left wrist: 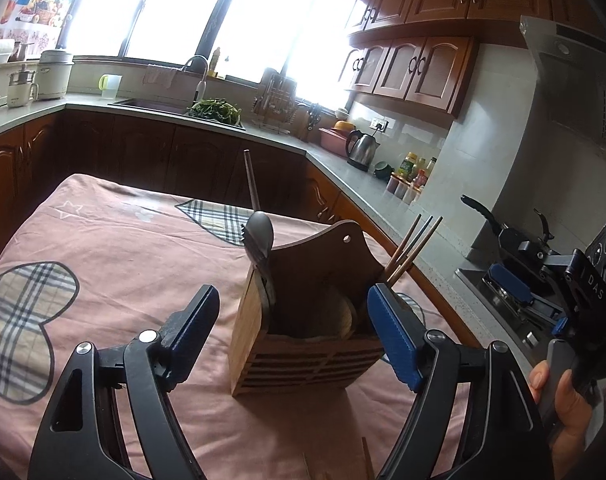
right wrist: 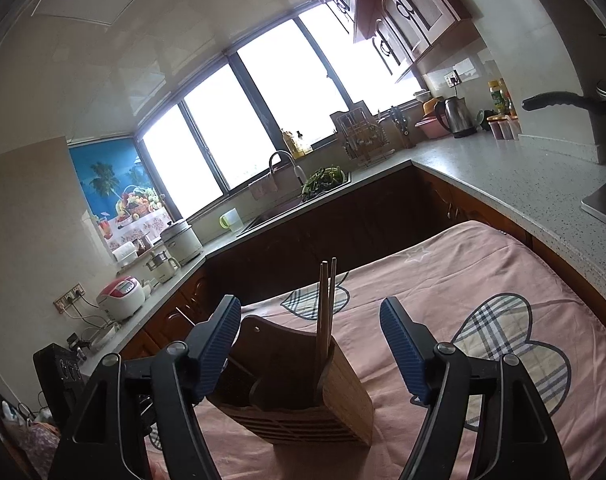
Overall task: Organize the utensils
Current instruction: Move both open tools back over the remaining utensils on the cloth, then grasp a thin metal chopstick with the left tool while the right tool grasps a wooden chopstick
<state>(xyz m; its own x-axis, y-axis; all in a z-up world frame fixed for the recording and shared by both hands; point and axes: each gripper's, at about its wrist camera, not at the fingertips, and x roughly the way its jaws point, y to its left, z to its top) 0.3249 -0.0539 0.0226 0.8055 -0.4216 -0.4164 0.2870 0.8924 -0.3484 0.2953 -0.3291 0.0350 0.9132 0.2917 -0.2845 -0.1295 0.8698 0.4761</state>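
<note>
A slatted wooden utensil holder (left wrist: pixel 303 340) stands on the pink tablecloth (left wrist: pixel 123 248). A grey spoon (left wrist: pixel 263 230), bowl up, and a fork beside it lean in its left compartment. Several chopsticks (left wrist: pixel 411 248) stick out of its right compartment. My left gripper (left wrist: pixel 293 296) is open, its fingers either side of the holder and just short of it, touching nothing. My right gripper (right wrist: pixel 311 306) is open too, with the holder (right wrist: pixel 303 404) and chopsticks (right wrist: pixel 327 304) in the gap ahead of it, unheld. A hand (left wrist: pixel 563 408) holds the right tool at the left wrist view's right edge.
Kitchen counters wrap the table on three sides, with a sink (left wrist: pixel 151 102), a kettle (left wrist: pixel 361 150), bottles (left wrist: pixel 411 168) and a stove with a pan handle (left wrist: pixel 479 208) at the right. Rice cookers (right wrist: pixel 123 294) sit on the left counter. A plaid heart (right wrist: pixel 503 344) marks the cloth.
</note>
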